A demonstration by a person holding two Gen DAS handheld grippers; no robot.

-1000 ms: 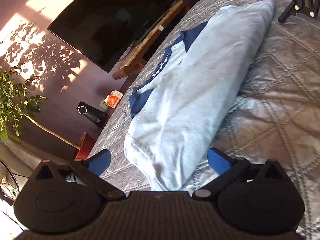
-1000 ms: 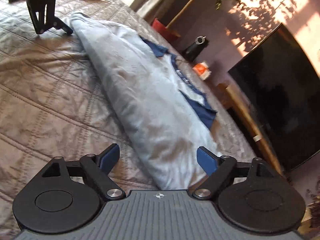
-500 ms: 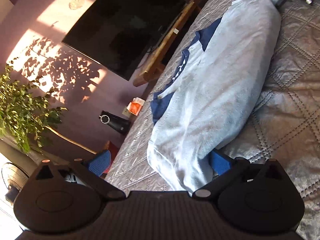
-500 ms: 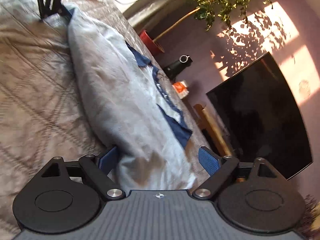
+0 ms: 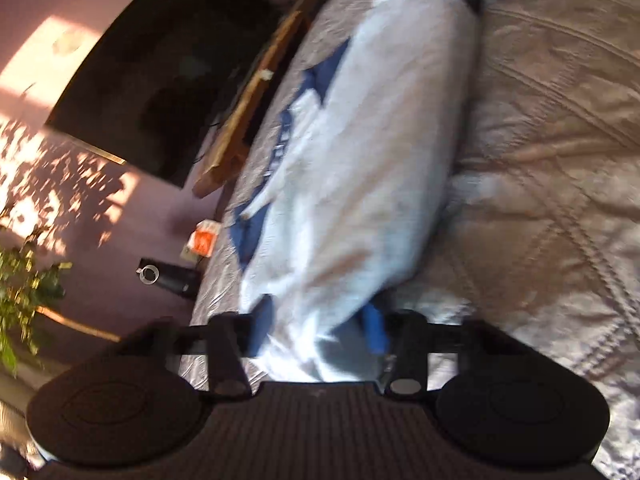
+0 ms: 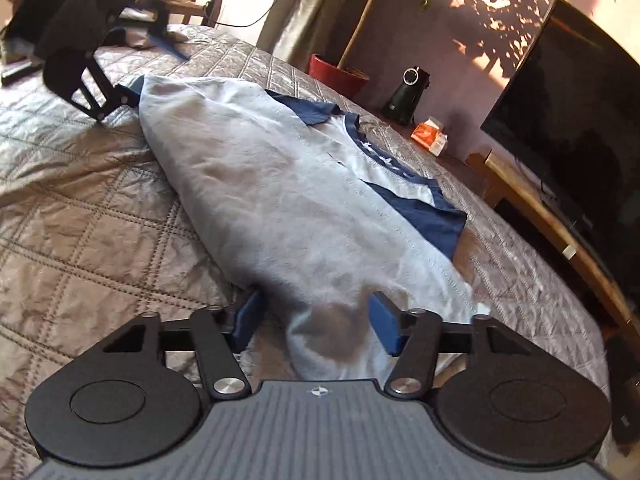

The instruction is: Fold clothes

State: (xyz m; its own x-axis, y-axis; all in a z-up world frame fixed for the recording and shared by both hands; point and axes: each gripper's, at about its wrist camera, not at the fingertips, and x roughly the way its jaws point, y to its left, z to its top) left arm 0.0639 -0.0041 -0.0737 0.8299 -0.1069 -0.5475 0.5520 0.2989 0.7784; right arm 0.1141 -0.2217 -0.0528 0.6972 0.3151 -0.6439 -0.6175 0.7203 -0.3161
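Note:
A light grey T-shirt with navy sleeves and collar lies folded lengthwise on the quilted bed; it also shows in the right wrist view. My left gripper has its blue pads on both sides of one end of the shirt, partly closed around the cloth. My right gripper straddles the opposite end, its jaws partly closed with cloth between them. The left gripper also shows far off in the right wrist view at the shirt's end.
The silver quilted bedspread stretches to the sides. Beyond the bed edge stand a wooden TV bench with a black TV, a black device, an orange carton and a potted plant.
Both grippers have moved in over the shirt's two ends and their jaws have narrowed around the cloth. The left view is blurred by motion.

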